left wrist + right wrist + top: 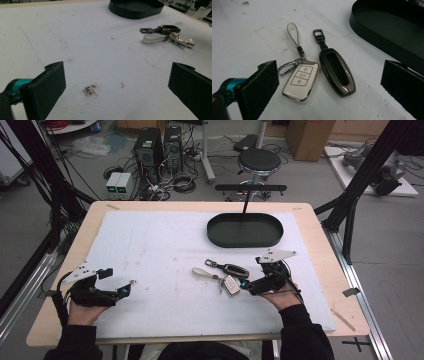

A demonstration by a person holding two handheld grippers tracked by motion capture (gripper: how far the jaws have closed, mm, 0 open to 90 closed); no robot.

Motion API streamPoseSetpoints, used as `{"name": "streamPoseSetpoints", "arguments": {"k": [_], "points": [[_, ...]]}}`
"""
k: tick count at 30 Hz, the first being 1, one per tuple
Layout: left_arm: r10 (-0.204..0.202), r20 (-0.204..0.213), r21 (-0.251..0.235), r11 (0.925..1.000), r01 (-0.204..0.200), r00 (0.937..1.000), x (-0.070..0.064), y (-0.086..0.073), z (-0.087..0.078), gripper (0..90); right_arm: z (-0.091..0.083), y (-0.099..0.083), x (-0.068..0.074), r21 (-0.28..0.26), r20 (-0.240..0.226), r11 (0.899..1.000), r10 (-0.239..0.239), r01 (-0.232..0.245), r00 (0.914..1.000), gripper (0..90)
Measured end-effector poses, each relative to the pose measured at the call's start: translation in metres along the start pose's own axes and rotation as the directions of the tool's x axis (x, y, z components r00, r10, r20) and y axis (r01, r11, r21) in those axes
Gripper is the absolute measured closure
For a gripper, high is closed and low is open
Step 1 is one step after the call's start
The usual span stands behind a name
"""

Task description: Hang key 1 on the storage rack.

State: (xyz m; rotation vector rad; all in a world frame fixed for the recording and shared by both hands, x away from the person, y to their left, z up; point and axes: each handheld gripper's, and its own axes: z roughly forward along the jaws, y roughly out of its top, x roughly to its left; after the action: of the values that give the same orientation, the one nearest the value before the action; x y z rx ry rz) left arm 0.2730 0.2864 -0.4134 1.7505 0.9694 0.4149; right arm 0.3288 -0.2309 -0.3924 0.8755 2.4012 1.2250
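A person is sitting at a counter [320,270] covered by a white mat [165,250], holding one gripper in each hand. Two car key fobs are lying side by side near the middle of the mat: one white key fob [300,82] with a pale loop strap, and one dark key fob [338,72] just to its right. One black oval tray [245,230] is sitting farther back, to the right. The right gripper [246,287] is resting near the fobs, its fingers [402,85] spread wide, holding nothing. The left gripper [127,290] is resting at the near left, well apart from the fobs, its fingers [48,87] also spread wide and empty.
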Motion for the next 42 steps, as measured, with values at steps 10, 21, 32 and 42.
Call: {"name": "streamPoseSetpoints", "arguments": {"k": [10,21,32,42], "points": [[0.005,0.008,0.004,1.0,-0.005,1.0,-0.001,0.0,0.001,1.7,0.014,0.015,0.008,0.03,-0.028,0.998,-0.048,0.049,0.9985,0.8],[0.005,0.009,0.007,1.0,-0.005,0.9999,-0.001,0.0,0.001,1.7,0.044,0.031,0.027,0.073,-0.092,0.99,-0.109,0.116,0.9898,0.8],[0.009,0.015,0.008,0.9999,-0.01,0.9998,-0.001,0.0,0.001,1.7,0.082,0.038,0.043,0.174,-0.103,0.969,-0.159,0.175,0.9819,0.8],[0.013,0.013,0.006,0.9999,-0.013,0.9998,-0.001,0.0,0.001,1.7,0.097,0.035,0.044,0.227,-0.162,0.961,-0.121,0.156,0.9793,0.9]]}}
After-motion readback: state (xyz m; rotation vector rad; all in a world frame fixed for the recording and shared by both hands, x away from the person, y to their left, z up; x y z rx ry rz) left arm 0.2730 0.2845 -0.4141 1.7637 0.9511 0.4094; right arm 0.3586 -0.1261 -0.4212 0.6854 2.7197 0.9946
